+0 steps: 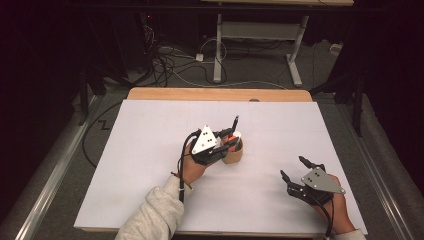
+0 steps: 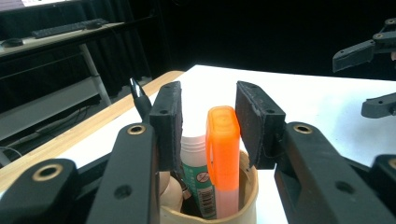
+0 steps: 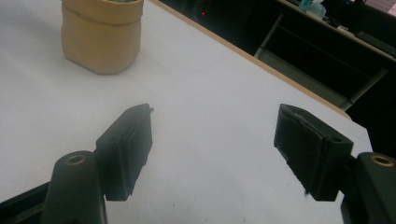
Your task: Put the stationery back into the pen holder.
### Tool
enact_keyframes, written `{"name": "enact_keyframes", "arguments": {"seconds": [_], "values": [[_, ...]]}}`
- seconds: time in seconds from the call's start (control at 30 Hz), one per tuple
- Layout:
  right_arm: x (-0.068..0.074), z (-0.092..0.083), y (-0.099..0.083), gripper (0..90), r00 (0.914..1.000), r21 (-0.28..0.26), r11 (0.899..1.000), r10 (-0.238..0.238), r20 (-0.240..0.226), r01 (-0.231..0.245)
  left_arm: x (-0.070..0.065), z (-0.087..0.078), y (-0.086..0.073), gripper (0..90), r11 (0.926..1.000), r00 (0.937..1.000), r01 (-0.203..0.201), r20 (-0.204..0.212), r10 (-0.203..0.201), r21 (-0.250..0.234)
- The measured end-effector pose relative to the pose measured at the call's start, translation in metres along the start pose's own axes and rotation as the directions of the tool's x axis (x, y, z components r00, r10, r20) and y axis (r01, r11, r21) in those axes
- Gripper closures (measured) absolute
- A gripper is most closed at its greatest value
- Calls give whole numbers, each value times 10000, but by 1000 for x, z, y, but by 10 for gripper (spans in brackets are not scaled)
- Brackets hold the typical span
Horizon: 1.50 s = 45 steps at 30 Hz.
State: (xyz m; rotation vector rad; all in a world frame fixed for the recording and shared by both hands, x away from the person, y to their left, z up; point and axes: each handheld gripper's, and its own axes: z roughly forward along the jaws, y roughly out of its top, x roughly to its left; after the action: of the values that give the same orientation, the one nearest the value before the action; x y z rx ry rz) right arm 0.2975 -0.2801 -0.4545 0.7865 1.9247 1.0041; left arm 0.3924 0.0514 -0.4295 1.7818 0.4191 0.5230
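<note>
Orange highlighter (image 2: 223,154) stands released in the holder (image 2: 243,205) between the parted left gripper (image 2: 208,123); next, withdraw upward. Right gripper (image 3: 212,154) gapes wide, empty.

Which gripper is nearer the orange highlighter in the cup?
Left. The left gripper straddles the orange highlighter, jaws open; the right gripper rests far off across the table.

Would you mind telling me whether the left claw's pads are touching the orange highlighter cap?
Apart. In the left gripper view, the left claw stands open around the orange highlighter cap, with a visible gap on each side of it.
</note>
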Motion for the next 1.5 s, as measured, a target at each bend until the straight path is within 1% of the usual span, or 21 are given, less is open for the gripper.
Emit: {"name": "enact_keyframes", "arguments": {"seconds": [0.03, 0.1, 0.13, 0.27, 0.3, 0.37, 0.4, 0.47, 0.5, 0.53, 0.63, 0.67, 0.8, 0.83, 0.9, 1.0, 1.2, 1.4, 1.5], "values": [[0, 0, 0, 286, 10000, -3, 10000, -35, -15, 35, 0, 0, 0, 573, 10000, 10000, -57, -22, 57, 20], [0, 0, 0, 285, 10000, -53, 10000, -32, 33, 32, -1, 0, 1, 571, 9999, 9999, -153, 29, 153, 51], [0, -1, 0, 285, 10000, -111, 9999, -1, 61, 1, -1, 0, 1, 540, 9997, 9998, -222, 19, 222, 60], [0, -1, 0, 283, 9997, -333, 9993, 175, 194, -169, -2, 0, 2, 500, 9990, 9991, -395, -118, 397, 191], [0, -2, 1, 283, 9996, -340, 9992, 212, 187, -205, -2, 0, 2, 473, 9988, 9989, -429, -163, 432, 230], [0, -1, 0, 278, 9997, -291, 9994, 190, 175, -185, -2, 0, 2, 461, 9987, 9986, -446, -268, 453, 264], [1, -1, 0, 275, 9997, -252, 9996, 135, 193, -130, -3, 0, 3, 419, 9984, 9980, -469, -403, 481, 308], [3, 0, 0, 272, 9998, -180, 9998, 49, 202, -45, -3, -1, 3, 405, 9983, 9974, -487, -522, 504, 334], [3, 0, 0, 272, 9998, -185, 9998, -14, 182, 18, -3, -1, 3, 390, 9983, 9971, -471, -587, 491, 340], [4, 0, 0, 272, 9999, -190, 9998, -5, 158, 9, -3, -1, 3, 350, 9985, 9965, -426, -709, 450, 356], [5, 0, 0, 272, 10000, -180, 9998, -7, 87, 8, -3, -1, 3, 316, 9986, 9955, -318, -878, 354, 419], [6, 1, 0, 272, 10000, -169, 9999, -19, 74, 20, -3, 0, 3, 279, 9984, 9948, -308, -951, 352, 478], [7, 0, 1, 268, 9999, -197, 9998, -99, 45, 100, -3, 0, 3, 255, 9978, 9943, -344, -986, 399, 571], [8, 0, 1, 262, 10000, -215, 9998, -49, 53, 51, -4, 0, 3, 223, 9970, 9938, -416, -1004, 481, 652], [7, 0, 1, 259, 10000, -205, 9998, 86, -49, -87, -4, 0, 4, 214, 9966, 9935, -436, -1015, 506, 704], [7, 0, 1, 248, 9999, -272, 9996, 69, -93, -72, -5, 0, 4, 214, 9965, 9936, -421, -1016, 494, 726], [9, -1, 1, 240, 9998, -315, 9994, 122, -129, -126, -6, -2, 6, 190, 9930, 9907, -742, -1069, 840, 920], [9, -1, 2, 206, 9993, -279, 9995, 123, -364, -133, -9, -3, 9, 189, 9893, 9879, -978, -1099, 1097, 1084], [9, -2, 2, 193, 9991, -287, 9993, 232, -348, -242, -9, -3, 9, 185, 9897, 9888, -944, -1053, 1057, 1074]]}}
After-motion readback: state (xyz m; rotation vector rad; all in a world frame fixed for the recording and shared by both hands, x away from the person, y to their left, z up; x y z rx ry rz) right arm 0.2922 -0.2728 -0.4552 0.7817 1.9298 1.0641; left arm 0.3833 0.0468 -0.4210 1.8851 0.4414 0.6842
